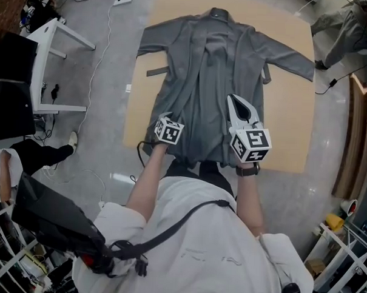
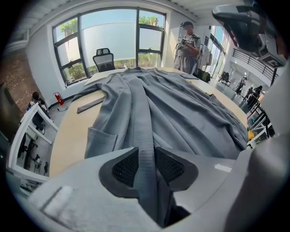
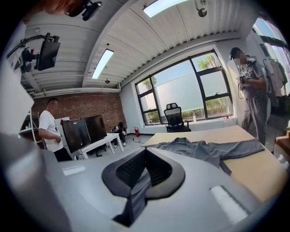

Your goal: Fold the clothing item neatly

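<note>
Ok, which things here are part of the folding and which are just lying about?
In the job: grey robe, spread on the table; left gripper, jaws apart around its front band; right gripper, jaws shut on its fabric.
Lying about: dark strip on the table, office chair, white desk, floor power strip.

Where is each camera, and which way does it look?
Head view: on the person's head, facing down at the grey coat on the table; arms, white shirt, left gripper and right gripper show.
Left gripper view: low on that gripper, facing along the coat toward the windows; jaws straddle a coat band.
Right gripper view: on that raised gripper, facing across the room; jaws pinch coat fabric.
Shared: both gripper views show the coat, windows and office chair.
</note>
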Demonstrator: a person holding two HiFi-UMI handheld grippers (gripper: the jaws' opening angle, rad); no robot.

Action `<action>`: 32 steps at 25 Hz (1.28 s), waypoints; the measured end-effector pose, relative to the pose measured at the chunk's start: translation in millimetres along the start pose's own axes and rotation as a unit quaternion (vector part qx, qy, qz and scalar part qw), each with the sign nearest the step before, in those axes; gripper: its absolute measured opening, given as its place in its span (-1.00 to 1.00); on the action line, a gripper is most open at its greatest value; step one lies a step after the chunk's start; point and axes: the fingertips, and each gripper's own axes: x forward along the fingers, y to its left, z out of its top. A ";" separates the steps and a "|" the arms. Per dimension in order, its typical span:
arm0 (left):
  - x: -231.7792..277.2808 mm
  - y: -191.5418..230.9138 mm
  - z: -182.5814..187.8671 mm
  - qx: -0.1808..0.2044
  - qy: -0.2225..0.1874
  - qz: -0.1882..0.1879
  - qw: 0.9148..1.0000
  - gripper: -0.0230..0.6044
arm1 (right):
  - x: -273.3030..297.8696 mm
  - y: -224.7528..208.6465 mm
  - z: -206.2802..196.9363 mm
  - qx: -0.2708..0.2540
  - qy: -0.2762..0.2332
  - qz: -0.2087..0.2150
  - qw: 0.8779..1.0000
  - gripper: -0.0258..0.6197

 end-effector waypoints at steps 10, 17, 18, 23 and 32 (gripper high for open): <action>-9.2 -3.1 -4.7 -0.015 0.001 0.002 1.000 -0.84 | -20.1 -22.4 -0.4 0.018 0.000 -0.032 0.999 -0.90; -35.1 -13.1 19.5 -0.092 -0.019 -0.068 0.993 -0.87 | -8.8 -20.9 6.8 0.023 -0.020 -0.024 0.999 -0.90; -40.1 -13.4 23.5 -0.101 -0.021 -0.073 0.992 -0.87 | -6.3 -20.2 7.0 0.023 -0.022 -0.022 0.999 -0.90; -63.6 -9.9 30.3 -0.068 0.003 -0.042 0.997 -0.88 | 0.9 -17.9 5.1 0.022 -0.025 -0.019 0.999 -0.90; -104.1 -37.2 67.7 -0.035 0.019 -0.061 0.997 -0.88 | -5.5 -35.6 8.1 0.031 -0.030 -0.035 0.998 -0.90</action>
